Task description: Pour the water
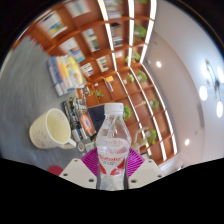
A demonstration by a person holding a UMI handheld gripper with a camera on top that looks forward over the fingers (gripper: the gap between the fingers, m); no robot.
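Note:
A clear plastic water bottle (113,150) with a white cap and a red-and-white label stands upright between my fingers. Both magenta pads (93,161) press against its sides, so my gripper (113,166) is shut on it. The bottle is lifted, and the view is tilted. A cream cup (51,129) with a handle stands on the grey table (25,85), to the left of the bottle and a little beyond the fingers. The cup's opening faces up and toward the bottle.
Wooden bookshelves (95,55) full of books fill the wall beyond the table. Ceiling strip lights (130,25) run overhead. A dark object (82,118) sits on the table just behind the cup.

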